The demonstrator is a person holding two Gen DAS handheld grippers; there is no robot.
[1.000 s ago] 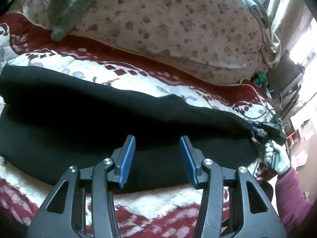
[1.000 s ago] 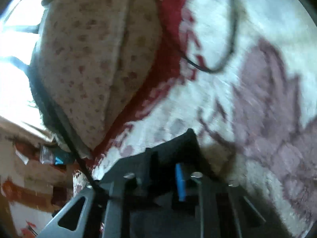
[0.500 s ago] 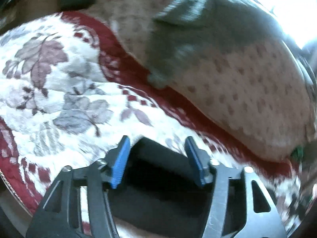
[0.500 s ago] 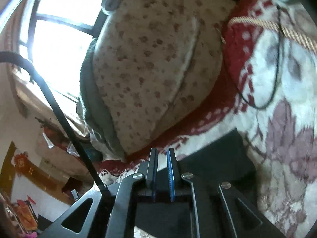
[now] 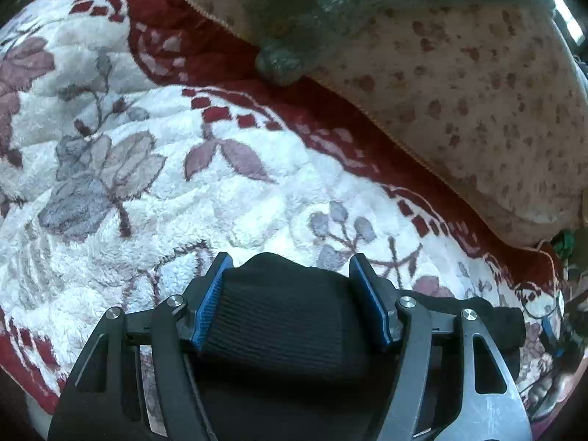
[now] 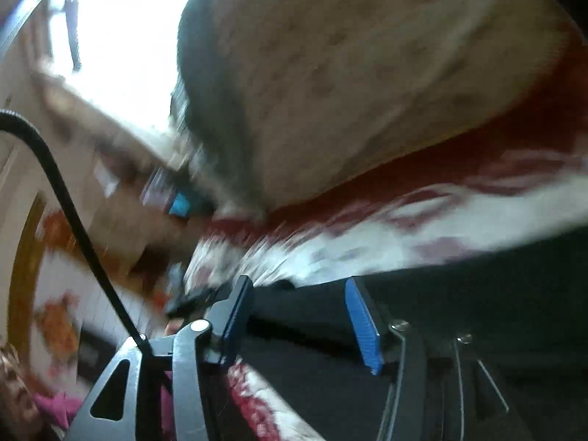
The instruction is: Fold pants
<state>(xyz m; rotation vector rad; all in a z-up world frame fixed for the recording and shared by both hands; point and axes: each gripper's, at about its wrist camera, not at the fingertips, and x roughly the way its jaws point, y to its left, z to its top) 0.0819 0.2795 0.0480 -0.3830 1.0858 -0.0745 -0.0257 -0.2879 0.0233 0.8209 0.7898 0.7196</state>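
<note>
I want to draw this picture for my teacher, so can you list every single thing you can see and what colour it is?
Pants: one, black, lying on the blanket, an end bunched between the left gripper's fingers.
Blanket: one, white with purple-grey flowers and dark red border, under the pants.
Quilt: one big bundle, beige with brown spots, behind the blanket.
Fuzzy cloth: one, grey-green, draped on the quilt.
Cable: one, black, running to the right gripper.
Left gripper: black, blue pads, open around the pants.
Right gripper: black, blue pads, open over the pants.
</note>
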